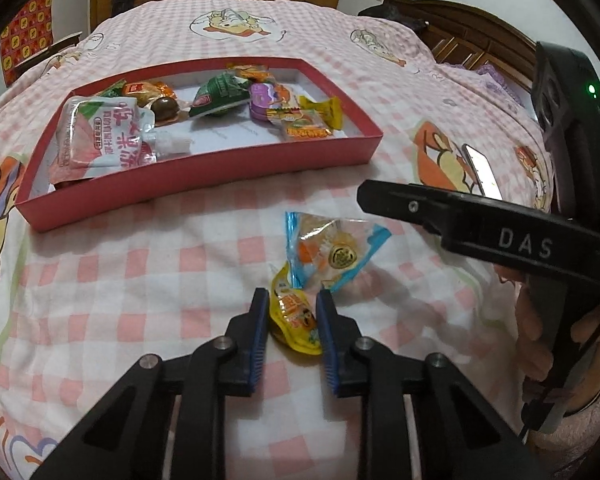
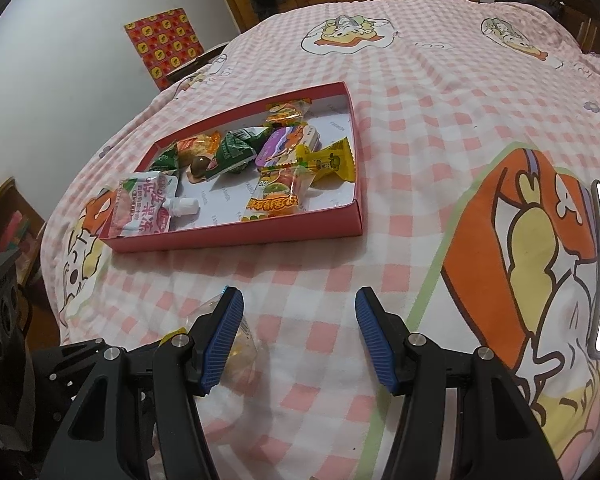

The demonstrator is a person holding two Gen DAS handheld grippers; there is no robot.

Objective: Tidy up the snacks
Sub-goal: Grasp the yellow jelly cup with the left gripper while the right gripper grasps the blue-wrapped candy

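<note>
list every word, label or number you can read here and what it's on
"DAS": white letters on the right gripper's black finger, seen from the left wrist view.
Chinese print on the white pouch in the red box: too blurred to read.
Wrappers of the other snacks, including the yellow packet: too small or blurred.

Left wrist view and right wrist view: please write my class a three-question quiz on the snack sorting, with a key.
1. True or false: the right gripper holds a snack.
2. Which packet sits between the left gripper fingers? A yellow packet; B blue-edged packet; C white spouted pouch.
3. Fill in: sorted snacks lie in the red ___.

Key: 1 false; 2 A; 3 box.
</note>
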